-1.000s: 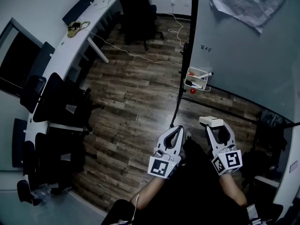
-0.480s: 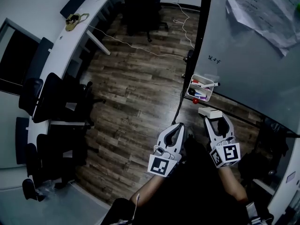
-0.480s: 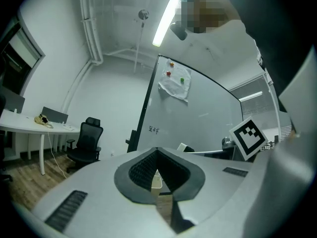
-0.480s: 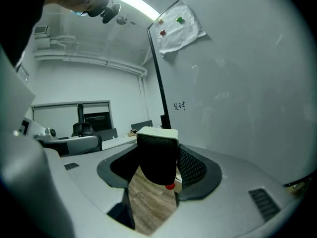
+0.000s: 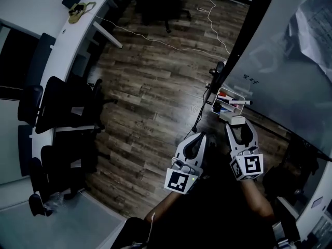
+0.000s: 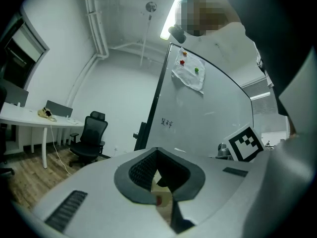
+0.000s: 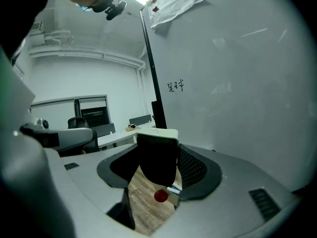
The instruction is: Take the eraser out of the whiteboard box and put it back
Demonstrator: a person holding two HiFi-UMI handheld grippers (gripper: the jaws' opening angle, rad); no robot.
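Nearest, at the bottom of the head view: two tools side by side. Left tool (image 5: pixel 199 137) with jaws closed together at the tips and nothing between them, as confirmed in the left gripper view (image 6: pixel 157 151). Right tool (image 5: pixel 239 124) with jaws spread wide and clamped on the one eraser (image 5: pixel 234 120); in the right gripper view (image 7: pixel 158 150), eraser (image 7: pixel 157 158) standing across the gap, white back up, black felt below. Just beyond the eraser's front end: one whiteboard box (image 5: pixel 224 93), hung low on the whiteboard (image 5: pixel 280 71) with its open top upward; contact between eraser and box not discernible. In the box: at least two markers (image 5: pixel 239 102). Below the eraser in the right gripper view: part of the box (image 7: pixel 174 189) and one small red round object (image 7: pixel 160 196). Immediately left of the box: dark frame post (image 5: pixel 244 40) of the board. Higher on the board: one paper sheet (image 5: pixel 316 25). Farther off: wooden floor (image 5: pixel 155 97) crossed by a thin cable (image 5: pixel 171 44); at far left, one long white tabletop (image 5: pixel 59 48) with several office chairs (image 5: pixel 67 108) alongside.
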